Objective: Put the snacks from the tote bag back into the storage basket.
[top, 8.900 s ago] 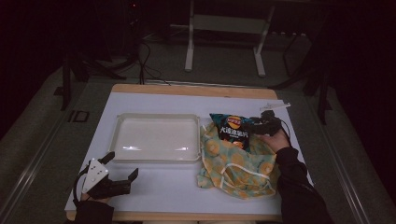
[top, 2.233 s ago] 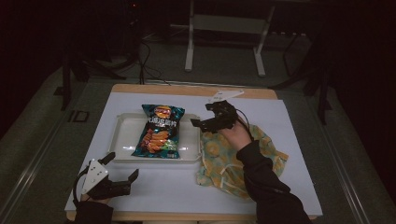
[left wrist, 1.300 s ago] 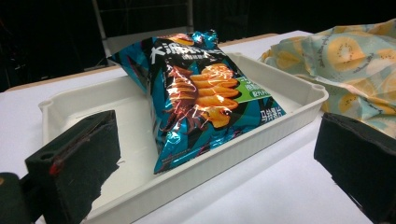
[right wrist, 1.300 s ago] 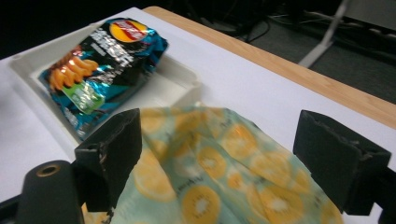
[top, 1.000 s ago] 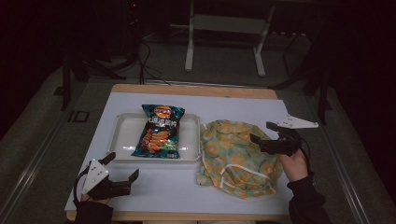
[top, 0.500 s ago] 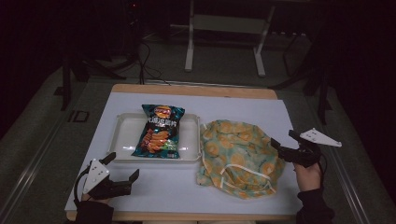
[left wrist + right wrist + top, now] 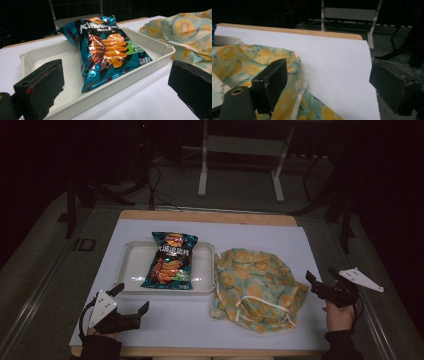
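A blue chip bag (image 7: 171, 260) lies in the white tray (image 7: 131, 272) at the middle left of the table. In the left gripper view the chip bag (image 7: 107, 52) leans on the tray's front rim (image 7: 140, 75). A yellow-and-teal fabric bag (image 7: 255, 287) lies crumpled right of the tray. My left gripper (image 7: 132, 297) rests open near the front left corner, pointing at the tray, nothing between its jaws. My right gripper (image 7: 321, 275) is open and holds nothing, just past the fabric bag's right edge at the table's right side. The fabric bag (image 7: 242, 62) shows beside its left jaw.
A white sheet (image 7: 260, 242) covers the wooden table (image 7: 210, 215). A metal stand (image 7: 240, 150) and cables are on the dark floor behind. The table's right edge (image 7: 372, 75) runs between my right jaws.
The right gripper carried the chip bag from the fabric bag into the tray, let it go, and has drawn back to the table's right edge. The left gripper has stayed still.
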The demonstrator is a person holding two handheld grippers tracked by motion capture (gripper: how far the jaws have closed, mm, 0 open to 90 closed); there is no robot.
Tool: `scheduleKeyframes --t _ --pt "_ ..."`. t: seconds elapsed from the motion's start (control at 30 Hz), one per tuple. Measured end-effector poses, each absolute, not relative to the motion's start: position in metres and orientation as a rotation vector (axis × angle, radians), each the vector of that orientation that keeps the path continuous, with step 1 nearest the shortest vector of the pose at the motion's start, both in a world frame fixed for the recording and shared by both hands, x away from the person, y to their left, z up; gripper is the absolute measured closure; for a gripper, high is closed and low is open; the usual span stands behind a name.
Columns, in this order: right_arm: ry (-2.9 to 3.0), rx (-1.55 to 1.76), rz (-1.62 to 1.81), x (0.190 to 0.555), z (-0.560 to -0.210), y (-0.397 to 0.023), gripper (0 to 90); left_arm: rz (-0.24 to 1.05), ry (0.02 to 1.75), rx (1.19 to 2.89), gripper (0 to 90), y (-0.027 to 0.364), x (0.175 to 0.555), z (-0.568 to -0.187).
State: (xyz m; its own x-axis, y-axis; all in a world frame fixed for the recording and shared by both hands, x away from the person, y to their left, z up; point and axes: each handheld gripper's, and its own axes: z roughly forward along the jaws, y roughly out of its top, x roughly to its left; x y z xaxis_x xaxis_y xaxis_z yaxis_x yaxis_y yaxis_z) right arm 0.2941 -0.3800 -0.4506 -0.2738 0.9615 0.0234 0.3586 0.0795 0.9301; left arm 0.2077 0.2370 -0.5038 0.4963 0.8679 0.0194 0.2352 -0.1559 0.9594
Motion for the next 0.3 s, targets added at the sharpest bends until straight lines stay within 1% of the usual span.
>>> scheduleKeyframes --t 0.3 --pt "1.699 1.333 1.17 0.2928 -0.4546 -0.3799 14.2 0.74 0.95 1.677 0.9 0.2366 0.2075 -0.5039"
